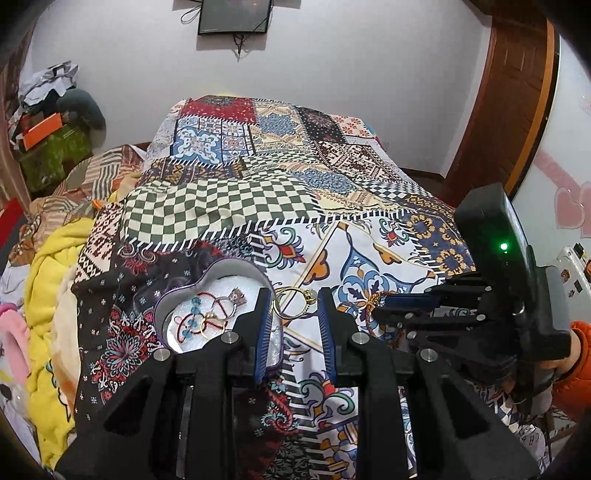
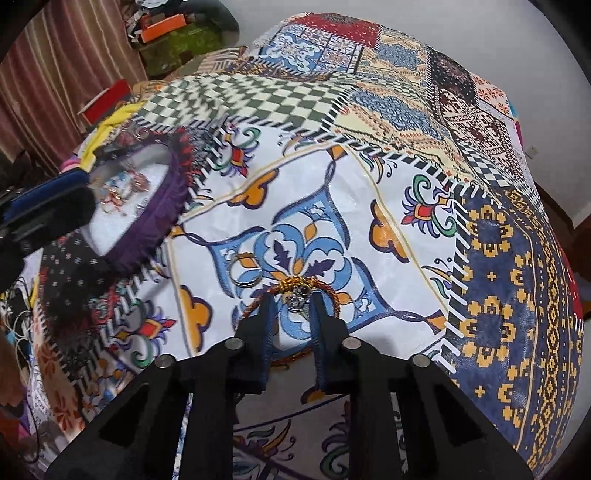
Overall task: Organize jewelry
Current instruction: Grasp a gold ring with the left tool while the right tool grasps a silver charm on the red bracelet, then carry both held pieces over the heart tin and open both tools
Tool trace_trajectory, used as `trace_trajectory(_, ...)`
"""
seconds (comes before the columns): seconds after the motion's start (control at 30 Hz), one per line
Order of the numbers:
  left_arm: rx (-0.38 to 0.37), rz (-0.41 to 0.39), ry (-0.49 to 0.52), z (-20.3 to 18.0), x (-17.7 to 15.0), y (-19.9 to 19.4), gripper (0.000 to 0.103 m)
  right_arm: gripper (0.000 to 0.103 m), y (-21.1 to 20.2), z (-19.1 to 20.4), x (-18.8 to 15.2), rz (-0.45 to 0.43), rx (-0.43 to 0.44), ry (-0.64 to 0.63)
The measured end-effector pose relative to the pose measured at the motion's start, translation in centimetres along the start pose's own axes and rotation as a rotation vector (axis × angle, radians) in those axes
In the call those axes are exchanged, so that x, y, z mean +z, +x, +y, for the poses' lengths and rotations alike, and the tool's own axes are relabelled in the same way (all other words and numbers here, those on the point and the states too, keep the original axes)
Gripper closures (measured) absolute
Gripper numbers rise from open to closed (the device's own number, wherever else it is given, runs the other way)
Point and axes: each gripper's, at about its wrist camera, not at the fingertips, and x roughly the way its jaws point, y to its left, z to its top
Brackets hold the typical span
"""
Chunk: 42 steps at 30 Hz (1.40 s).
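Right wrist view is showing the right tool (image 2: 291, 306) reaching low over the bed, its two blue-padded fingers standing apart on either side of a twisted red-and-gold cord bracelet (image 2: 258, 302) with a small silver charm (image 2: 297, 301); the jaws are straddling the charm without closing on it, which I judge to be the set-up for a pinch at the one bulky part. Just beside it a thin ring (image 2: 245, 273) is lying flat on the blue floral patch, apart from the bracelet. Left wrist view is showing the left tool (image 1: 293, 306) also gaping, empty, with a gold ring pair (image 1: 293, 301) lying on the cloth between its tips, so it appears to be lining up on that piece. Touching its left finger is sitting the heart-shaped tin (image 1: 218, 317), purple outside and white inside, already holding a red cord bracelet (image 1: 199, 321) and a ring or two; it is probably resting close so that each carry is short. At the right edge of that view, an orange sleeve (image 1: 576, 354) is gripping the other handle. Everything is resting on a patchwork bedcover (image 2: 369, 206) of checks, florals and navy geometric panels, soft and creased, so thin rings may be hard to lift cleanly. Farther off, a yellow blanket (image 1: 55, 280) is bunching at the left, boxes and clutter (image 1: 51, 122) are piling in the corner, a dark frame (image 1: 234, 16) is hanging on the white wall, and a wooden door (image 1: 509, 107) is standing at right.
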Motion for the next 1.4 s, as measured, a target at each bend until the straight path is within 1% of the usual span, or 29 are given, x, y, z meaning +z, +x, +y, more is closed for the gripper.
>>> trace_trajectory(0.07, -0.001, 0.005, -0.007, 0.1, -0.2, 0.1, 0.079, 0.094, 0.1, -0.1, 0.0, -0.004, -0.01, -0.003)
trace_trajectory(0.27, -0.002, 0.001, -0.01, 0.1, -0.3, -0.2, 0.079, 0.094, -0.7, 0.3, -0.1, -0.04, -0.022, -0.02)
trace_trajectory(0.5, 0.013, -0.021, -0.012, 0.4, 0.2, -1.3, 0.079, 0.094, -3.1, 0.4, 0.1, -0.103, -0.013, -0.016)
trace_trajectory(0.6, 0.022, -0.036, -0.019, 0.7, 0.5, -1.9, 0.079, 0.094, -4.6, 0.7, 0.6, -0.145, -0.007, -0.013)
trace_trajectory(0.83, 0.064, -0.082, -0.033, 2.0, 1.3, -4.1, 0.079, 0.094, -8.2, 2.2, 2.4, -0.264, 0.042, -0.019)
trace_trajectory(1.03, 0.103, -0.117, -0.053, 3.9, 1.7, -5.8, 0.079, 0.094, -9.8, 4.2, 3.6, -0.34, 0.081, -0.041)
trace_trajectory(1.2, 0.115, -0.123, -0.064, 5.1, 1.5, -6.3, 0.079, 0.094, -9.5, 5.9, 4.5, -0.351, 0.114, -0.059)
trace_trajectory(1.4, 0.121, -0.1, -0.075, 6.0, 0.9, -5.6, 0.079, 0.094, -7.8, 8.0, 4.8, -0.322, 0.15, -0.09)
